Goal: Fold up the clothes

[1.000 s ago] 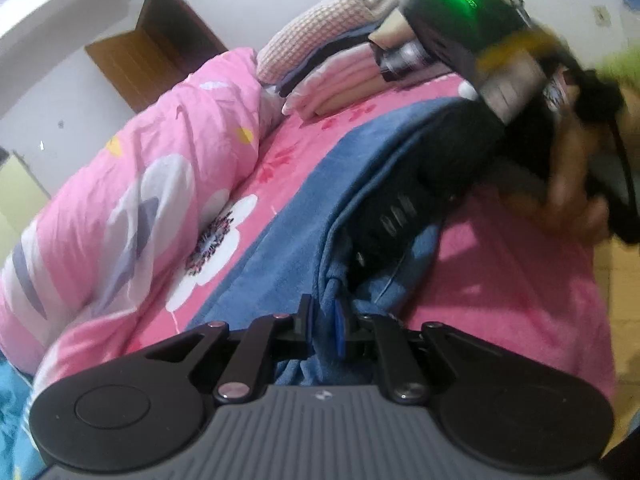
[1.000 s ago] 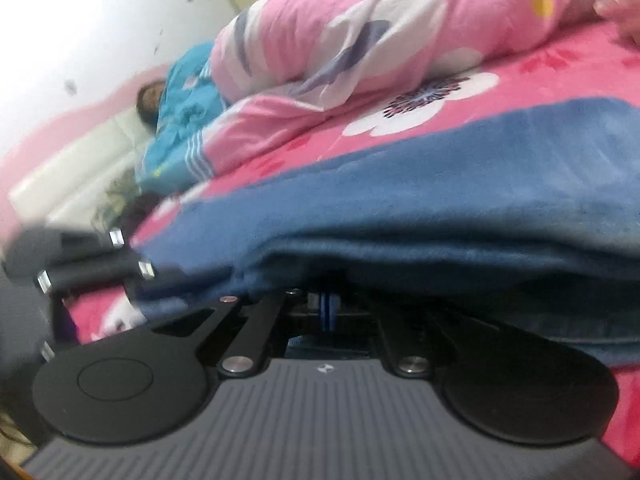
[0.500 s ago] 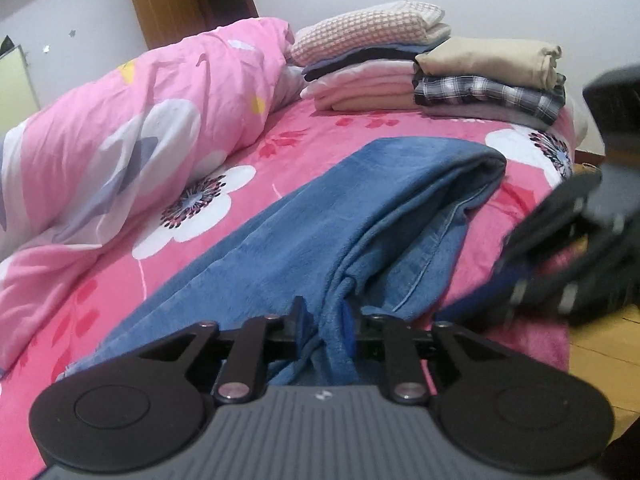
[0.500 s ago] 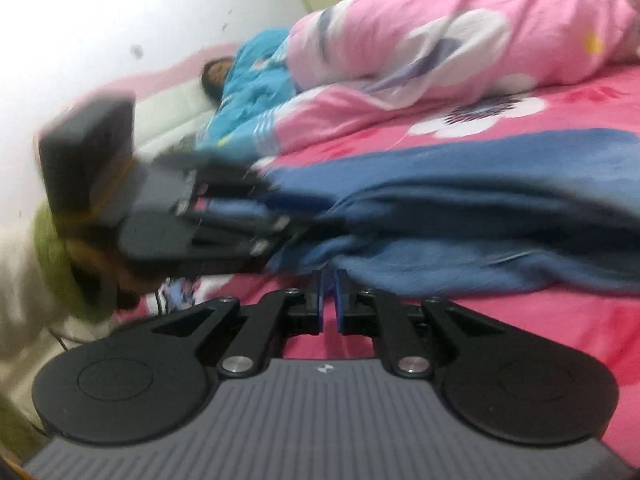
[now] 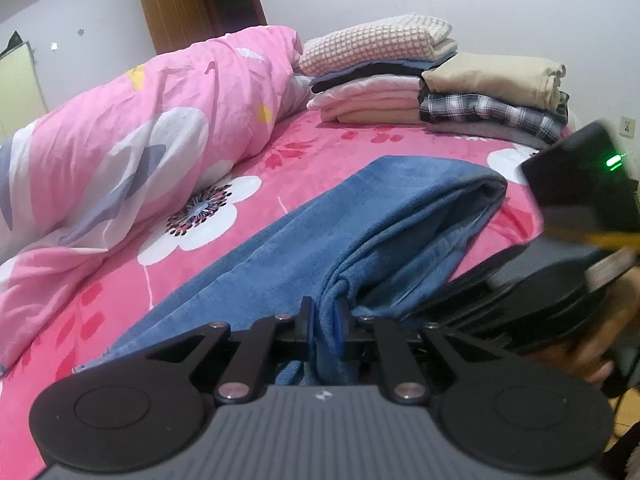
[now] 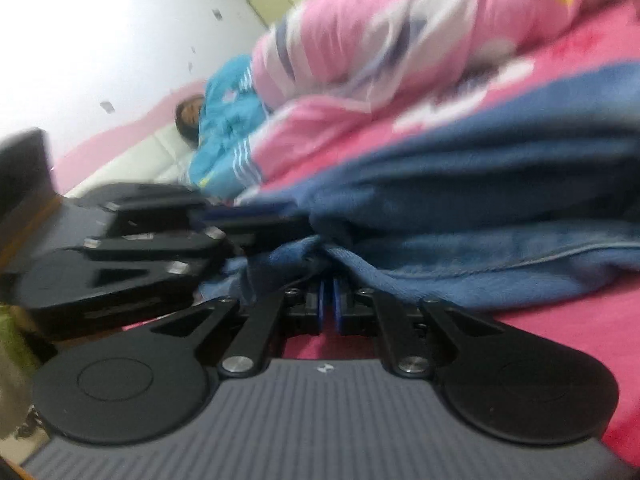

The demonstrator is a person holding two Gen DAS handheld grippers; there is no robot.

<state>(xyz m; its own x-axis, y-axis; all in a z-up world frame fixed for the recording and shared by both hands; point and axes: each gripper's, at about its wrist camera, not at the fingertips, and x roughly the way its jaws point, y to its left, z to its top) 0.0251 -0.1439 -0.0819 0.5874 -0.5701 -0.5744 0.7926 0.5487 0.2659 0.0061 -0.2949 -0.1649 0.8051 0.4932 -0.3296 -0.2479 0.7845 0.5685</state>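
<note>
Blue fleece garment (image 5: 360, 232) lies folded lengthwise on the pink floral bedsheet (image 5: 320, 156). Left gripper (image 5: 324, 320) clamps its near end; right gripper (image 6: 328, 300) looks nearly closed beside it, grip unclear through blur. Carry both corners level toward the far fold.

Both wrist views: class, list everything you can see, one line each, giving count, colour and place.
Blue garment: one, blue, folded lengthwise on the bed.
Bedsheet: one, pink with white flowers, under the garment.
Quilt: one, pink floral, bunched along the bed's far side.
Folded clothes: two stacks, cream, plaid, pink, dark, at the bed's end.
Door: one, brown, behind the quilt.
Left gripper: one, black, shut on the garment's edge.
Right gripper: one, black, pads nearly together at the garment's edge; grip unclear.
</note>
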